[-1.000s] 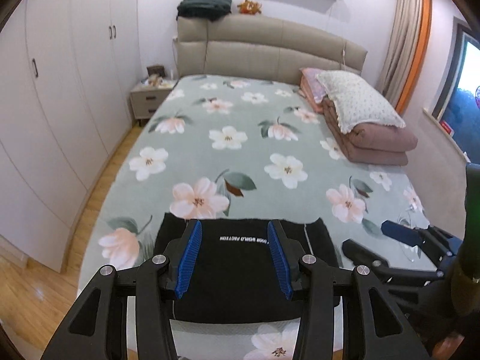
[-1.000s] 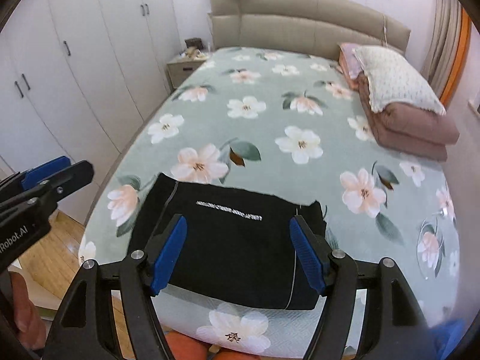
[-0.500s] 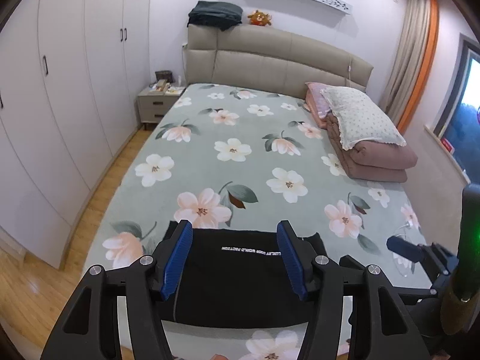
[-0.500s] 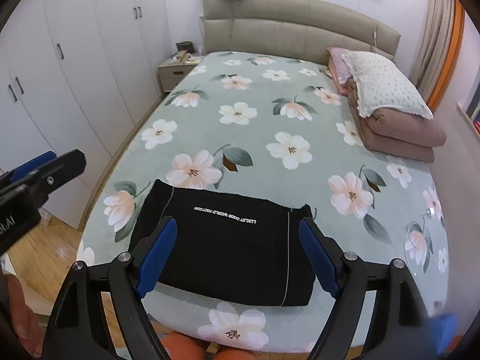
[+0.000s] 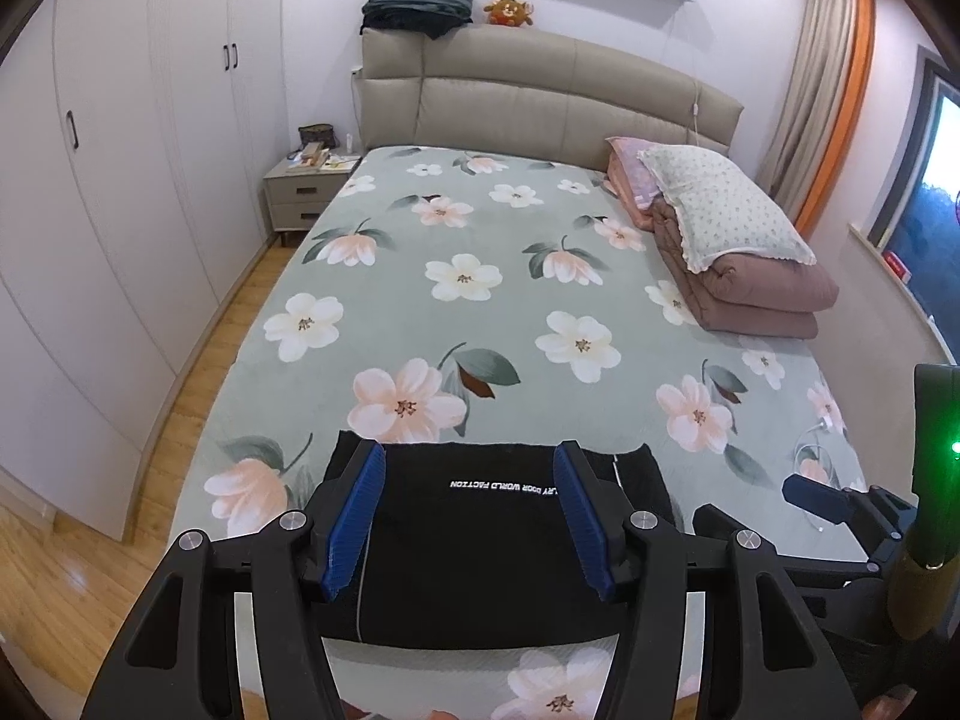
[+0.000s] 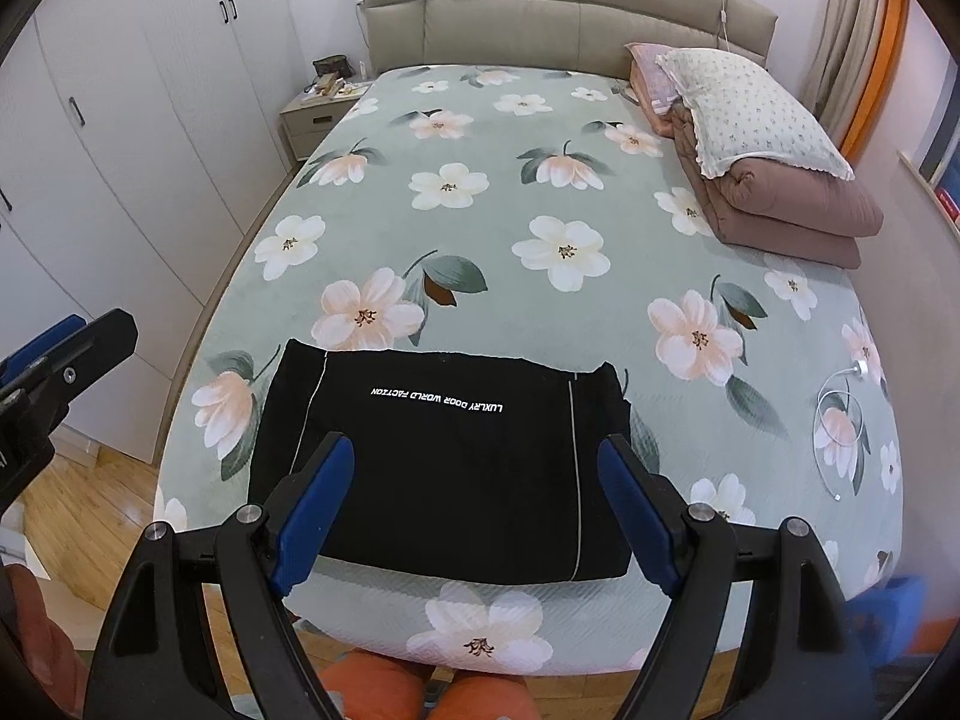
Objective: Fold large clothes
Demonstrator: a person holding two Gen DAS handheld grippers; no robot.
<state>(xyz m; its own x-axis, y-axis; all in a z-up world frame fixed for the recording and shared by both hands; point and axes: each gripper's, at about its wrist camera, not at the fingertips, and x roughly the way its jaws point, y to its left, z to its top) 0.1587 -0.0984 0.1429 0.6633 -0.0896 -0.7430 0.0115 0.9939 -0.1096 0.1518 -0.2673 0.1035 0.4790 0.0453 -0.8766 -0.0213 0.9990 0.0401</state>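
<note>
Both claws stand open and hold nothing. Through the left wrist camera, I see the left gripper (image 5: 468,516) with its blue pads (image 5: 354,519) spread apart above the folded black garment (image 5: 480,552). No pad touches the cloth. The garment lies flat on the near end of the bed (image 5: 510,312), on the green flowered cover, and its white printed line faces away from me. Far from the garment, at the right side near the headboard (image 5: 540,102), a pillow (image 5: 720,210) rests on a folded pink quilt (image 5: 762,294). The right gripper's tip (image 5: 822,495) shows just right of the garment.

Through the right wrist camera, I see the right gripper (image 6: 474,516) wide open over the near edge of the same garment (image 6: 444,468), with nothing between its pads. The garment is a neat rectangle with two thin white stripes. Left of it, beyond the bed edge, a tip of the left gripper (image 6: 66,354) shows. A white cable (image 6: 840,414) lies on the cover to the right of the garment.
</note>
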